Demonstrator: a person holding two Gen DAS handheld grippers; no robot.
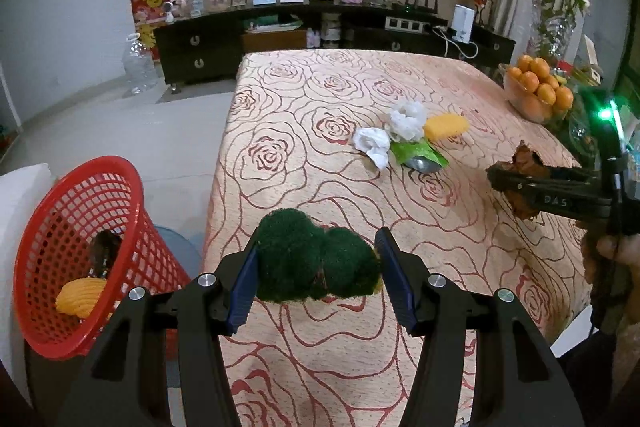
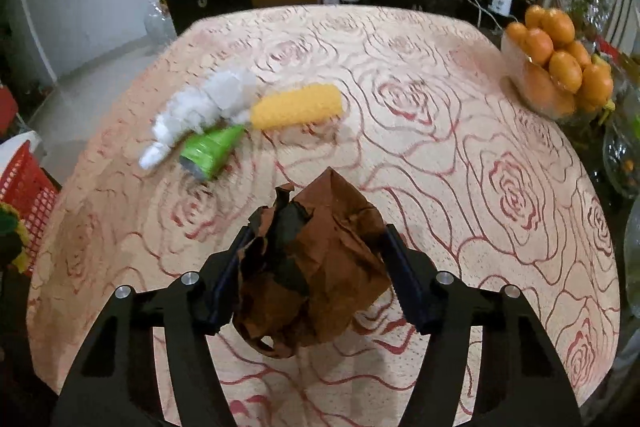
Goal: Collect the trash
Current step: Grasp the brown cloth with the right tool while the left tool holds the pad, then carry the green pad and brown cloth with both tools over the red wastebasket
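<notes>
The table (image 1: 400, 99) is draped in a rose-patterned cloth, and its left edge drops to bare floor where a red basket (image 1: 60, 267) stands, tilted, with a yellow sponge (image 1: 78, 301) inside. Mid-table, a cluster is seen: white tissues (image 1: 394, 133), a green wrapper (image 1: 420, 155) and a yellow piece (image 1: 446, 127). A bowl of oranges (image 1: 538, 91) sits at the right edge. A green scrubber (image 1: 316, 263) is clamped by the left gripper (image 1: 318, 281); crumpled brown paper (image 2: 316, 267) is clamped by the right gripper (image 2: 312, 271).

The counter (image 1: 304, 99) wore a rose-patterned cloth. On it lay two white tissue wads (image 1: 394, 133), a green wrapper (image 1: 420, 154), a yellow sponge (image 1: 446, 126) and a bowl of oranges (image 1: 538, 93).
</notes>
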